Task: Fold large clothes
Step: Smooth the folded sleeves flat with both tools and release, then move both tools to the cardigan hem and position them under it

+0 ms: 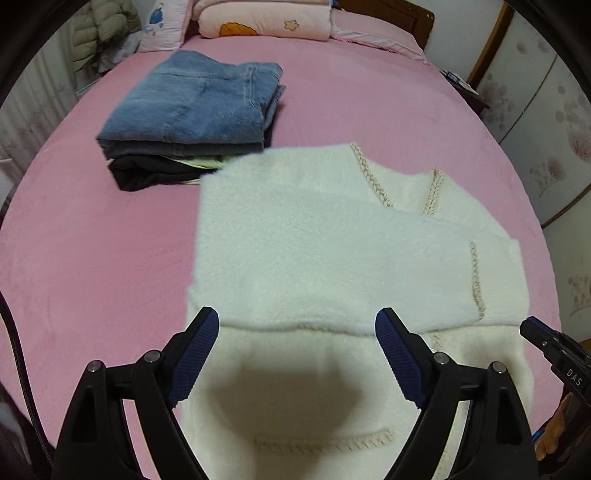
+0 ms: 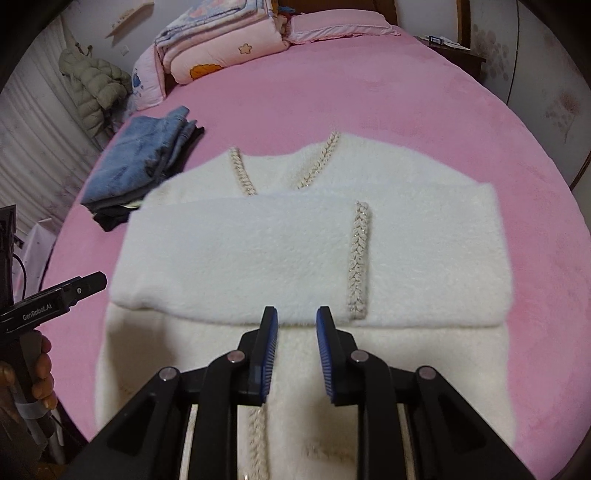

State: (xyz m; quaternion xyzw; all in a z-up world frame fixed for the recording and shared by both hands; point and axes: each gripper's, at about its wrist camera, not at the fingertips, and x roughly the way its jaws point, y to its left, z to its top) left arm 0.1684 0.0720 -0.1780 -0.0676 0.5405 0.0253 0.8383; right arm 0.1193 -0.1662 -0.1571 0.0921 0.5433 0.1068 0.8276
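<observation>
A white fluffy cardigan point(image 1: 314, 251) point(image 2: 295, 251) with braided trim lies flat on the pink bed point(image 1: 92, 258). Its sleeves are folded across the chest as a wide band point(image 2: 240, 266). My left gripper point(image 1: 295, 314) hovers over the band's near edge, jaws wide apart and nothing between them. My right gripper point(image 2: 297, 317) hangs above the same edge near the sleeve cuff trim point(image 2: 358, 258). Its blue pads point(image 2: 271, 343) stand a narrow gap apart with no cloth pinched. A hand point(image 2: 40, 373) holds the left gripper's handle at the left edge of the right wrist view.
A stack of folded jeans on dark clothes point(image 1: 192, 110) point(image 2: 140, 162) sits on the bed, left of and beyond the cardigan. Folded pink quilts point(image 1: 266, 18) point(image 2: 221, 48) lie at the headboard. A puffer jacket point(image 2: 92, 88) hangs far left, and a nightstand point(image 2: 450, 48) stands far right.
</observation>
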